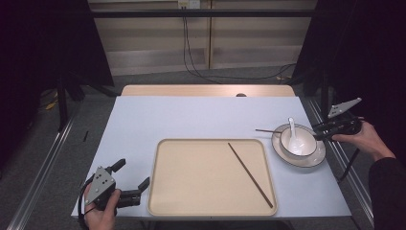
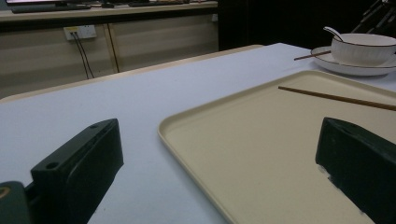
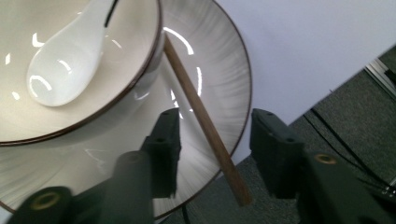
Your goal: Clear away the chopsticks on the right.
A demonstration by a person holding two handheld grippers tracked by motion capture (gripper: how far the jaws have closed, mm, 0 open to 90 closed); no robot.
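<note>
Nearest you, your left gripper rests at the front left corner of the pale blue table, its jaws spread wide with nothing between them, just beside the left rim of the cream rectangular plastic tray. In the left gripper view one jaw hangs over the tray's near edge and the other over bare tabletop.

On the tray, a dark brown wooden chopstick lies slantwise across its right half, well apart from both grippers.

Farther off at the right edge of the table sits a white dark-rimmed ceramic plate with a white ceramic bowl on it and a white ceramic spoon standing in the bowl. A second brown wooden chopstick lies across the plate's rim beside the bowl, its end sticking past the plate. Your right gripper straddles that end, one jaw on each side; the jaws are partly drawn in, though a gap seems to remain on both sides of the stick, so the pads probably do not press on it.
</note>
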